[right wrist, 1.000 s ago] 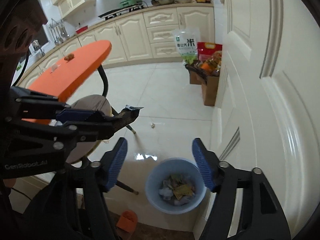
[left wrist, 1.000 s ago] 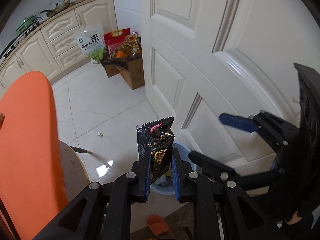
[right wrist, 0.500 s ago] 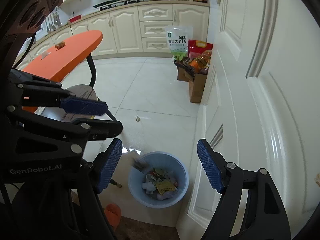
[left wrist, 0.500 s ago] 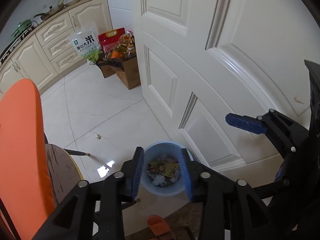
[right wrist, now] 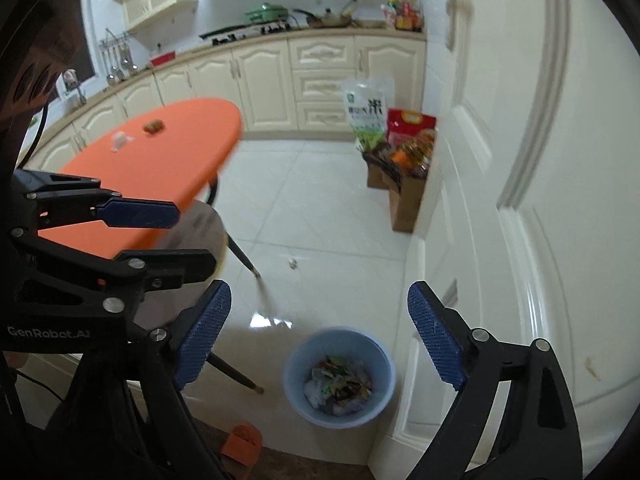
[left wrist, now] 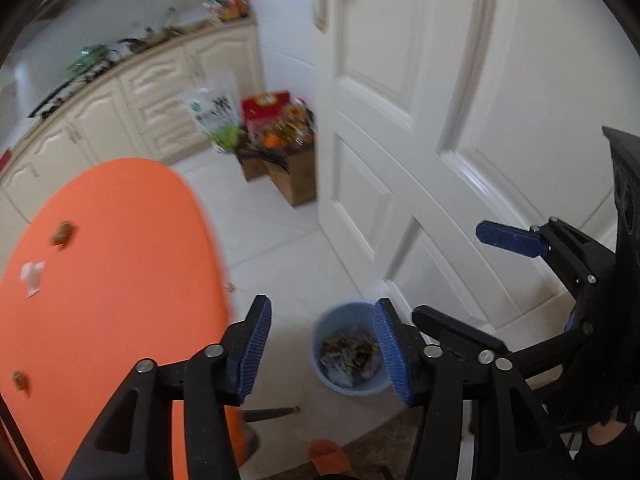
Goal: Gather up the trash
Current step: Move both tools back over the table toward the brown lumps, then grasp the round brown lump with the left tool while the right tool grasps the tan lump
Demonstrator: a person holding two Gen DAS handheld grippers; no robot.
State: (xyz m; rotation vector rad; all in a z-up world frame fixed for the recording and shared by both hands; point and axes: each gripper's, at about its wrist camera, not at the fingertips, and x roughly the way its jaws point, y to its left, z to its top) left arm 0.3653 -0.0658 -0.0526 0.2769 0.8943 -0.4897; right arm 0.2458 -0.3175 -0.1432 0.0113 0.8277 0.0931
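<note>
A blue trash bin [left wrist: 320, 328] with wrappers inside stands on the floor by the white door; it also shows in the right wrist view [right wrist: 380, 364]. My left gripper [left wrist: 320, 324] is open and empty above the bin. My right gripper [right wrist: 318, 312] is open and empty, also above the bin. On the orange table [left wrist: 108, 280] lie a brown scrap [left wrist: 63, 233], a white paper scrap [left wrist: 32, 277] and another brown bit [left wrist: 20, 380]. The table [right wrist: 160, 160] carries the white scrap [right wrist: 119, 140] and brown scrap [right wrist: 154, 127] in the right wrist view too.
A white door [left wrist: 440, 120] is close on the right. Cardboard boxes with groceries [right wrist: 404, 168] and a rice bag [right wrist: 366, 108] stand by the cabinets. A small scrap [right wrist: 294, 263] lies on the tiled floor. An orange slipper [right wrist: 242, 442] is near the bin.
The left gripper let go of the dark snack wrapper, which fell into the bin. Both grippers have since swung up and left, bringing the orange table into view.
</note>
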